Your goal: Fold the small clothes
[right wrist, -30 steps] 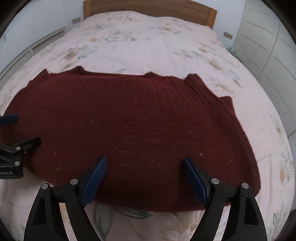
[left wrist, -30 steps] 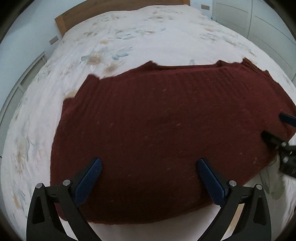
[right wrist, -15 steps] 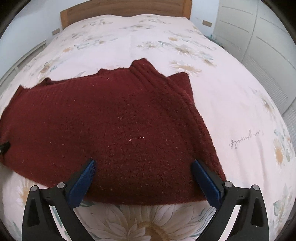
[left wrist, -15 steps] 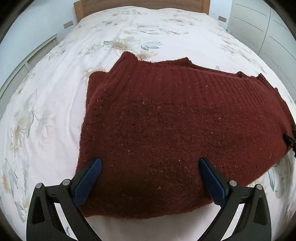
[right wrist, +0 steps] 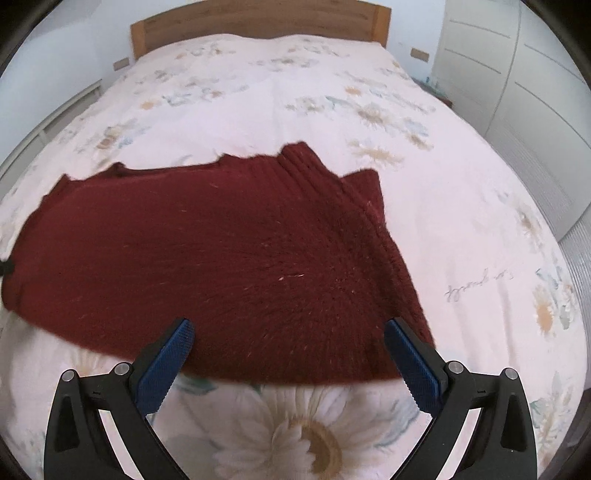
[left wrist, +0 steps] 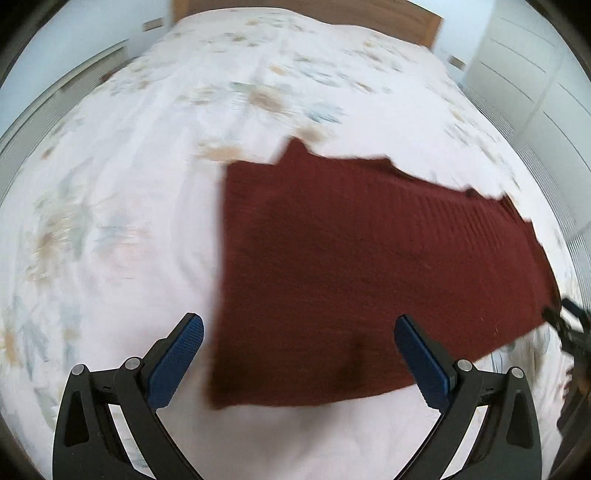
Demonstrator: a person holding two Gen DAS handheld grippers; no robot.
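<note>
A dark red knitted garment [left wrist: 369,266] lies flat on the bed; it also shows in the right wrist view [right wrist: 221,258]. My left gripper [left wrist: 299,358] is open and empty, just above the garment's near left corner. My right gripper [right wrist: 288,358] is open and empty, above the garment's near right edge. The right gripper's tip [left wrist: 569,321] shows at the right edge of the left wrist view. The left wrist view is blurred by motion.
The bed [right wrist: 295,92] has a white floral cover and a wooden headboard [right wrist: 258,18]. White wardrobe doors [right wrist: 517,74] stand to the right. A low white unit [left wrist: 55,99] runs along the left side.
Both grippers have swung outward: the left view has shifted to the garment's left edge, the right view to its right edge. Both stay open. The garment has not moved.
</note>
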